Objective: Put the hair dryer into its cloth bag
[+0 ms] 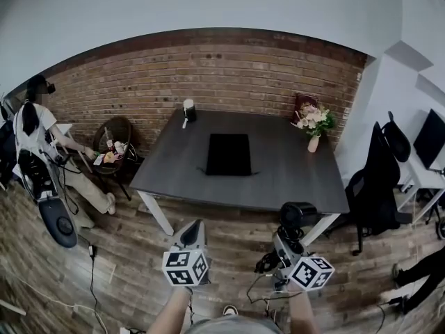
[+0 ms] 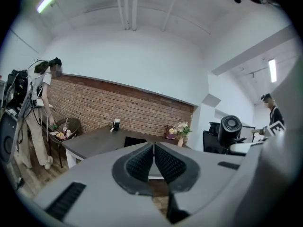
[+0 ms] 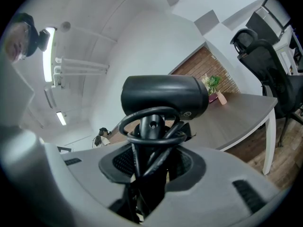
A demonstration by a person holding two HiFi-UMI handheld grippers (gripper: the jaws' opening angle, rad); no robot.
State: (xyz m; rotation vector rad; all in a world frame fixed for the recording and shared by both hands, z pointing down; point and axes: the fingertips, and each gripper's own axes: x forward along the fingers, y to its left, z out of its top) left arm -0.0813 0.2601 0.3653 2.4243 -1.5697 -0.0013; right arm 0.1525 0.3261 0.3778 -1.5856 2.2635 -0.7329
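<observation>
The desk (image 1: 278, 179) carries the cloth bag (image 1: 229, 154) flat at its middle; the bag is judged limp and light, so one edge of its mouth needs lifting and holding open. The hair dryer (image 3: 163, 96) is off the desk, short of the near edge by the near right corner. It is judged rigid, smooth-shelled and top-heavy, with its cord (image 3: 151, 131) coiled round the handle, so the handle is the correct hold. The right gripper (image 3: 151, 162) clamps that handle and coil at a medium opening; the left gripper (image 2: 154, 162) is closed on nothing.

Black hair dryer (image 3: 163, 96) and looped cord (image 3: 147, 110) in the right gripper (image 3: 152, 162)
</observation>
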